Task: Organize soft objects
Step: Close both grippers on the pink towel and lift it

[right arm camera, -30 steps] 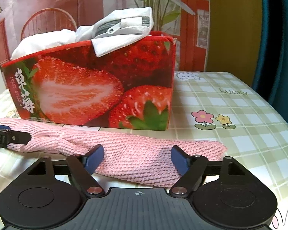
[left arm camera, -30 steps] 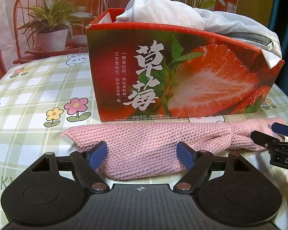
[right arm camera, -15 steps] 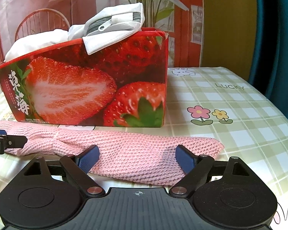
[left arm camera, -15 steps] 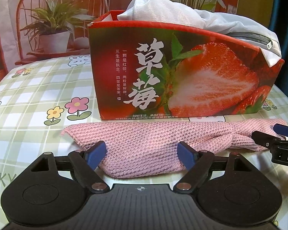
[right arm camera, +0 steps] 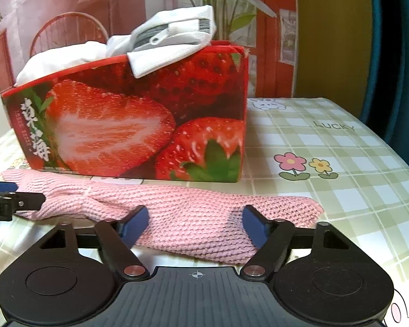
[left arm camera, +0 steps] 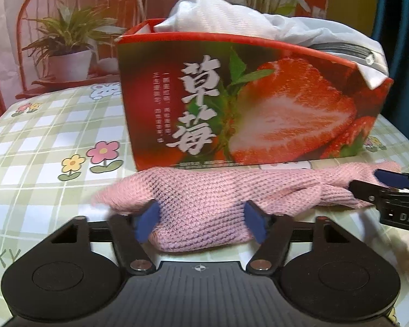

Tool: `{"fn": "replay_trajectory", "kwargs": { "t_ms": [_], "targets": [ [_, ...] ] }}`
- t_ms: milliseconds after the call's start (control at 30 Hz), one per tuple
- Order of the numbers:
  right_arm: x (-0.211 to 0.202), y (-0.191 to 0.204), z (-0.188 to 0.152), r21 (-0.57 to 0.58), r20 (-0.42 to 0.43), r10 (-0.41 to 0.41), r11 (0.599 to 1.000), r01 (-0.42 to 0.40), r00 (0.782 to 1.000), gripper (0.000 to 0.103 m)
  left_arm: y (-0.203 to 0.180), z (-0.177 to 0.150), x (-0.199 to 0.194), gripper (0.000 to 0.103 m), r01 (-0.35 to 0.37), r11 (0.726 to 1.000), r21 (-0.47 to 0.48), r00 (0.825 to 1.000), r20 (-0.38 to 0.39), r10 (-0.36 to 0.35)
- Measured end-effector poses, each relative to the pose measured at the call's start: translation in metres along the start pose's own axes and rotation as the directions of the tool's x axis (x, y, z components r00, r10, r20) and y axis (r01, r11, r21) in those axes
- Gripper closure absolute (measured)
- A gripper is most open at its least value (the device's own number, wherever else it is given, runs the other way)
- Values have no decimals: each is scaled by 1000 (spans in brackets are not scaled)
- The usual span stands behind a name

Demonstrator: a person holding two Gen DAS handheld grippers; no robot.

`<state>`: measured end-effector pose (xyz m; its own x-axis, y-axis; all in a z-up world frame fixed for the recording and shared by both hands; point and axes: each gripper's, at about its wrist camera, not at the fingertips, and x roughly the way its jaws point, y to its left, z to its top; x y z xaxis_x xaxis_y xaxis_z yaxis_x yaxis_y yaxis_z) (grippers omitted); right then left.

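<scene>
A pink knitted cloth (left arm camera: 204, 190) lies stretched along the table in front of a red strawberry-print box (left arm camera: 259, 103). White clothing (left arm camera: 220, 13) with a grey zipper is heaped in the box and hangs over its rim. My left gripper (left arm camera: 201, 222) is closing on the cloth's left part, which bunches up between the blue pads. My right gripper (right arm camera: 195, 224) is closing on the cloth (right arm camera: 193, 204) near its right end, with fabric gathered between its pads. Each gripper shows at the edge of the other's view: the right gripper (left arm camera: 390, 182) and the left gripper (right arm camera: 21, 193).
The table (right arm camera: 340, 177) carries a green-checked cloth with flowers and rabbits. The box (right arm camera: 128, 125) stands just behind the pink cloth. A printed backdrop with a chair and potted plant (left arm camera: 68, 46) hangs behind, and a teal curtain (right arm camera: 395, 54) is at the right.
Both pairs of jaws have narrowed onto the pink cloth. Under the left gripper the cloth has humped up and its left end has pulled inward. Neither hand has shifted much.
</scene>
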<state>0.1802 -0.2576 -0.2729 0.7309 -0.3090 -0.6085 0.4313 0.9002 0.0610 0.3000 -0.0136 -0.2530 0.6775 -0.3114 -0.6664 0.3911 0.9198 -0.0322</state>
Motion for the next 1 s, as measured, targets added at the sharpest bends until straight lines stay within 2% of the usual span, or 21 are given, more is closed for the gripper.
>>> {"fn": "replay_trajectory", "kwargs": {
  "t_ms": [33,100,200,233,300,500,633,833,900,1000],
  "targets": [
    [-1,1,0,-7,3,9,1000,-9,1000,42,-1,0,-1,47,9,1000,6,1000,1,-9],
    [-1,2,-1,-18,5,22,1000,-22,1000,46,-6,1,-2,64,31,999,16,1000,0,-31],
    [-1,1,-1,-14,5,31,999,-31,999,50,-10,0,-3,75,53,998,21,999,-6,-53],
    [-1,2,-1,-17,6,40,999,-40,999,53,-11,0,-3,75,54,998,23,999,-6,-54],
    [-2,3,-1,-30,7,61,998,-61,998,64,-14,-2,-4,76,55,998,26,998,-3,-55],
    [-3,7,-2,-60,6,105,993,-105,994,82,-27,-13,-13,76,65,997,42,998,-8,-64],
    [-5,16,-3,-112,11,94,989,-92,996,85,-26,-19,-20,77,89,996,19,996,-15,-89],
    [-11,14,-7,-100,0,118,988,-117,993,87,-17,-29,-30,77,133,990,-52,991,-20,-134],
    [-15,16,-9,-102,-6,133,986,-133,991,87,-13,-31,-33,84,131,989,-67,991,-19,-133],
    [-24,15,-11,-92,-6,158,983,-158,987,89,-5,-33,-38,88,131,986,-99,991,-21,-134]
  ]
}}
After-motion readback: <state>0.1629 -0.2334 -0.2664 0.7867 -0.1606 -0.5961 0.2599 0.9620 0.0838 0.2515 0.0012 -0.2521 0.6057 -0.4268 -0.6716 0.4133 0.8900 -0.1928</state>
